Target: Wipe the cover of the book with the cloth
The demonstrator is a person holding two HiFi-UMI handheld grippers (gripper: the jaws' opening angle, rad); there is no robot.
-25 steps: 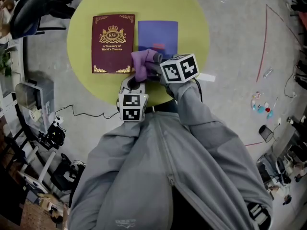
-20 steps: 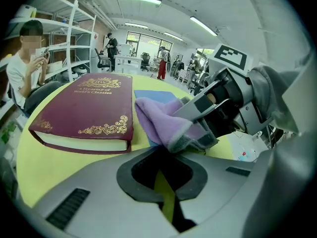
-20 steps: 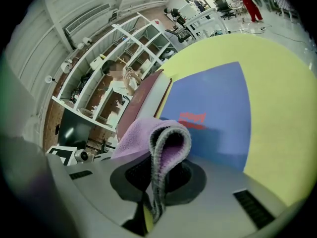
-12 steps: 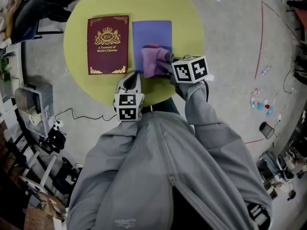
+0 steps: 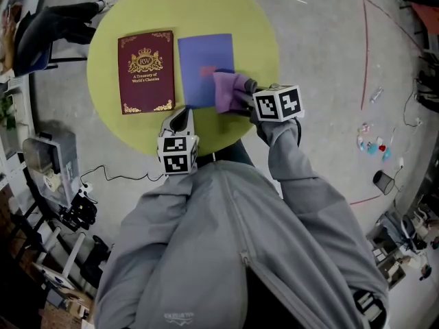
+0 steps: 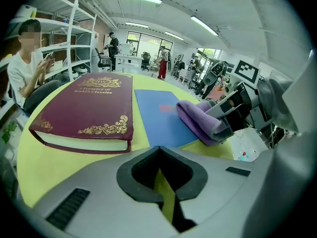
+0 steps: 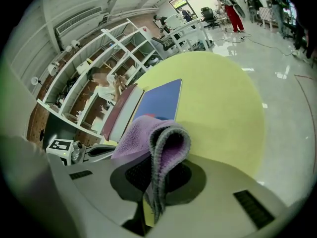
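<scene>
Two books lie on the round yellow table (image 5: 254, 40): a maroon one with gold print (image 5: 145, 72) at the left and a thin blue one (image 5: 204, 68) beside it. My right gripper (image 5: 243, 100) is shut on a folded purple cloth (image 5: 230, 91), which rests on the blue book's near right corner. In the right gripper view the cloth (image 7: 148, 138) bulges out of the jaws above the blue cover (image 7: 161, 100). The left gripper (image 5: 178, 122) hovers shut and holding nothing at the table's near edge, just short of the maroon book (image 6: 84, 108).
A seated person (image 6: 22, 68) is at the table's far side, next to white shelving (image 6: 64, 29). A dark chair (image 5: 48, 19) stands at the table's left. A cable (image 5: 110, 166) and equipment (image 5: 48, 149) lie on the floor at the left.
The right gripper has carried the cloth rightward across the blue book, from its near left corner to its near right corner. The left gripper has stayed by the table's edge.
</scene>
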